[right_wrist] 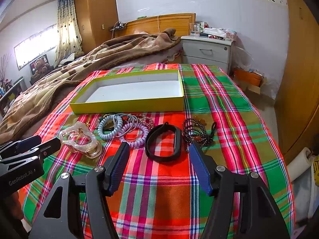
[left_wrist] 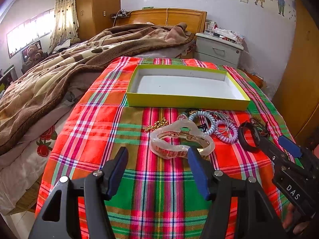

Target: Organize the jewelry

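**Shallow box stands bare, jewelry lined up in front of it**

A shallow yellow-green box [left_wrist: 187, 100] with a white inside sits open on the plaid cloth [left_wrist: 95, 131]; nothing lies in it. Just in front of its near wall the jewelry forms a loose row on the cloth. From left: a small gold chain [left_wrist: 156, 124], a translucent pinkish hair claw [left_wrist: 181, 141] resting on its side with a metal spring showing, a pale blue coil band [right_wrist: 109, 128] and a lilac coil band [right_wrist: 134, 136] tangled with thin grey elastics, a black wristband [right_wrist: 164, 142] lying flat as a closed loop, and dark beaded bracelets [right_wrist: 196, 133] in a heap.

The left gripper [left_wrist: 157, 153] hovers with jaws wide apart, near the hair claw, holding nothing. The right gripper [right_wrist: 157, 149] is likewise spread wide, with the wristband between its fingertips in its own view, nothing clasped.
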### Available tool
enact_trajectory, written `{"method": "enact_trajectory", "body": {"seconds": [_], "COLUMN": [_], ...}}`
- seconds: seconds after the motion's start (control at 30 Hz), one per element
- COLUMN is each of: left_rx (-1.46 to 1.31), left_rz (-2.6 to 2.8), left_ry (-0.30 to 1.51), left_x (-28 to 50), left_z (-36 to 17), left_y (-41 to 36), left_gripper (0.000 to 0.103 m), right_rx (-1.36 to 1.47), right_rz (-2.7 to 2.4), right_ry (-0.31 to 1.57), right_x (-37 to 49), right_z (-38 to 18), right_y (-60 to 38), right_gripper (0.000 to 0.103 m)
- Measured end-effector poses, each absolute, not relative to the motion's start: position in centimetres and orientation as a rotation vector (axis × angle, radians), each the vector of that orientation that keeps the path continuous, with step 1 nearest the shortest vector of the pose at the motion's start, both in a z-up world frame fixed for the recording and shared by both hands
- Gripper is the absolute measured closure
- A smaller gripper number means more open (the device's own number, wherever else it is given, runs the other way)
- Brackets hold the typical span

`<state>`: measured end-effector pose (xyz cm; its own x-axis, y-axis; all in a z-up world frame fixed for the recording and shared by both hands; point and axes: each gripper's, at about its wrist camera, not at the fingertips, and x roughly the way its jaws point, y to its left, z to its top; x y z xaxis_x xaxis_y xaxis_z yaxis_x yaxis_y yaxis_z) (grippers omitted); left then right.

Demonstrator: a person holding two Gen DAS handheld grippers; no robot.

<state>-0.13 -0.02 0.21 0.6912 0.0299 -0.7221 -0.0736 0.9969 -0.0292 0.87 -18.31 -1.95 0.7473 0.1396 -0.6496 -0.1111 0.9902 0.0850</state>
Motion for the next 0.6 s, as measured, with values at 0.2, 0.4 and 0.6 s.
{"method": "enact_trajectory", "body": {"seconds": [0.2, 0.4, 0.6], "left_rx": [-0.058, -0.055, -0.058], "left_rz": [0.055, 0.056, 0.056], "left_ry": [0.809, 0.807, 0.808], "left_x": [-0.06, 0.08, 0.01], "left_z": [0.15, 0.09, 0.02], "left_y": [-0.06, -0.12, -0.03], "left_gripper": [0.04, 0.04, 0.04], "right_rx": [0.038, 0.037, 0.038], "right_rz": [0.137, 0.137, 0.137], "right_ry": [0.716, 0.717, 0.717], "right_x": [0.89, 0.88, 0.9], "right_z": [-1.9, -1.89, -1.87], "right_y": [-18.19, -18.18, -18.19], "right_gripper": [0.04, 0.04, 0.04]}}
